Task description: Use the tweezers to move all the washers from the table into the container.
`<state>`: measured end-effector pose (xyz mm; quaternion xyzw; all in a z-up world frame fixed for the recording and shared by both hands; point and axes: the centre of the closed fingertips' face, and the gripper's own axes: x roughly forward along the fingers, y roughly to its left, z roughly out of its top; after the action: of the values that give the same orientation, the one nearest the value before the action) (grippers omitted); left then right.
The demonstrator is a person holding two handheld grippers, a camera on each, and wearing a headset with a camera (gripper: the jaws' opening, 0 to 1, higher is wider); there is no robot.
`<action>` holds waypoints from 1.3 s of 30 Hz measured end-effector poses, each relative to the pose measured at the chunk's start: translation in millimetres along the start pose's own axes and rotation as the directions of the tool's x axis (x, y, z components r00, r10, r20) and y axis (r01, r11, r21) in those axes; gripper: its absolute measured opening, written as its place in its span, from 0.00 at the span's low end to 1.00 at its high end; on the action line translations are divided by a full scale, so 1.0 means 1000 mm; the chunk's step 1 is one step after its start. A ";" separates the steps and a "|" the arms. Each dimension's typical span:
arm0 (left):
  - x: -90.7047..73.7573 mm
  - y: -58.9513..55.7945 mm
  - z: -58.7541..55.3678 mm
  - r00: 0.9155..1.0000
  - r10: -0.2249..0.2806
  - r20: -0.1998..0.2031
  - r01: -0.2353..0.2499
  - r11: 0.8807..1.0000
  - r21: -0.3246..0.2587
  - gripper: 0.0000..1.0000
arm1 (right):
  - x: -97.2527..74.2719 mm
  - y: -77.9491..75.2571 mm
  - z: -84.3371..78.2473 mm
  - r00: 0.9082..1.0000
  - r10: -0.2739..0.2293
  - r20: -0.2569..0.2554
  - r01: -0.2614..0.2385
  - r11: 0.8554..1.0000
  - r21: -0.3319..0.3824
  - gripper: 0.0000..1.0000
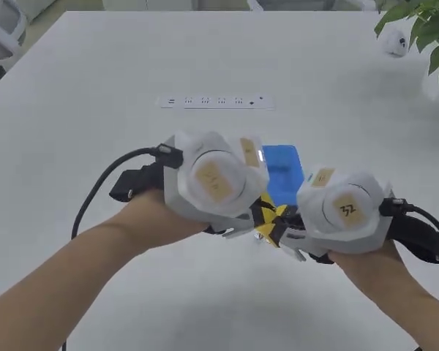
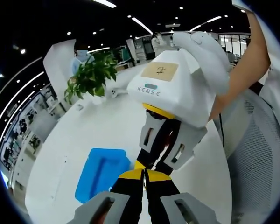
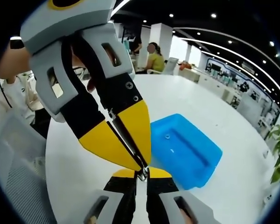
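My two grippers meet tip to tip just above the white table [image 1: 95, 88]. In the right gripper view the left gripper [image 3: 141, 165] comes down from the upper left with its yellow fingers [image 3: 107, 135] shut on thin metal tweezers [image 3: 129, 140]. The tweezers' end sits between the closed tips of my right gripper [image 3: 141, 175]. In the left gripper view my left gripper [image 2: 143, 175] is shut and the right gripper [image 2: 142, 164] points down at it. The blue container [image 3: 186, 151] lies right behind, with a small washer [image 3: 167, 136] inside. From the head, both tips [image 1: 267, 221] hide the tweezers.
A white power strip [image 1: 216, 102] lies farther back on the table. A potted plant [image 1: 424, 29] and a small white object [image 1: 395, 42] stand at the far right corner. A black cable [image 1: 102, 183] trails from the left gripper. A mesh chair [image 2: 256, 154] stands beside the table.
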<state>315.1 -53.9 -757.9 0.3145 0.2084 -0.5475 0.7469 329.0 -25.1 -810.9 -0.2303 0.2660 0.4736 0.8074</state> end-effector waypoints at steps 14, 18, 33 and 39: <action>-0.019 0.010 0.018 0.999 0.042 0.013 -0.042 0.997 0.060 0.00 | -0.014 -0.008 0.025 0.999 -0.030 0.027 0.031 0.998 -0.046 0.03; -0.022 0.013 0.022 0.999 0.050 0.013 -0.051 0.996 0.072 0.00 | -0.017 -0.010 0.030 0.999 -0.035 0.034 0.037 0.998 -0.054 0.03; -0.032 0.033 0.039 0.995 0.095 0.023 -0.097 0.989 0.116 0.00 | -0.026 -0.029 0.053 0.995 -0.067 0.075 0.073 0.994 -0.076 0.03; -0.033 0.041 0.040 0.994 0.109 0.021 -0.110 0.986 0.127 0.00 | -0.022 -0.037 0.060 0.993 -0.081 0.083 0.089 0.992 -0.089 0.03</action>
<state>342.7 -51.1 -697.7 0.3687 0.1500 -0.5201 0.7557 365.1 -18.7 -747.1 -0.2595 0.2015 0.4593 0.8253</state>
